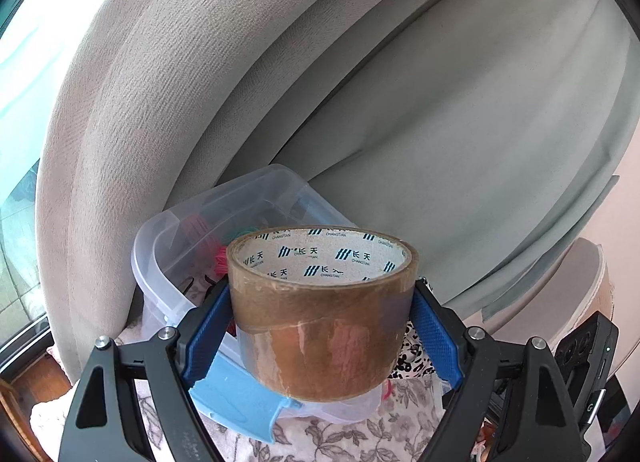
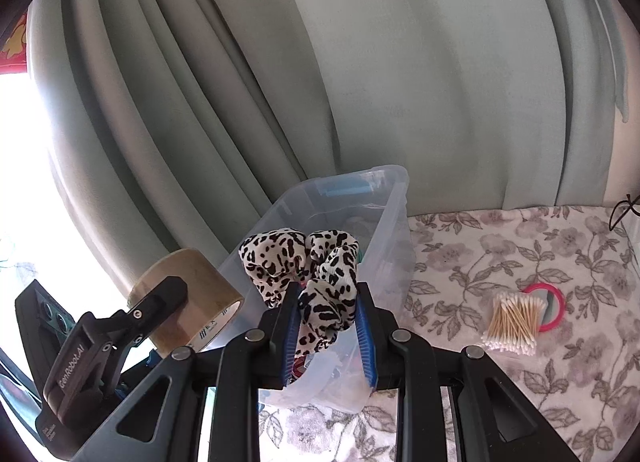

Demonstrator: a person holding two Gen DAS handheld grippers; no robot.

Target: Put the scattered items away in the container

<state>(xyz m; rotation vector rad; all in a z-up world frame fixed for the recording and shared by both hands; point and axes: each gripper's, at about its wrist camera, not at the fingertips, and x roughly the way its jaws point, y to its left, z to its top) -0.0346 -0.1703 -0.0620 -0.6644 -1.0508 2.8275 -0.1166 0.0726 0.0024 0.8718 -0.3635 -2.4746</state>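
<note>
The left gripper [image 1: 320, 326] clamps a brown tape roll [image 1: 320, 314] and the right gripper [image 2: 328, 322] a leopard-print scrunchie [image 2: 308, 274], both above the part-filled clear plastic box [image 2: 384, 230]; cotton swabs [image 2: 514, 326] and a pink ring [image 2: 554, 304] lie out on the floral cloth [image 2: 580, 262].

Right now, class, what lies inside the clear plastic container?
Through the clear plastic container, red and pink cords and something green show. The tape roll and leopard scrunchie, both held in front, hide the rest.

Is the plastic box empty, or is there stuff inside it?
Not empty. Through the clear box you can see colourful red and pink bits already inside it.
</note>
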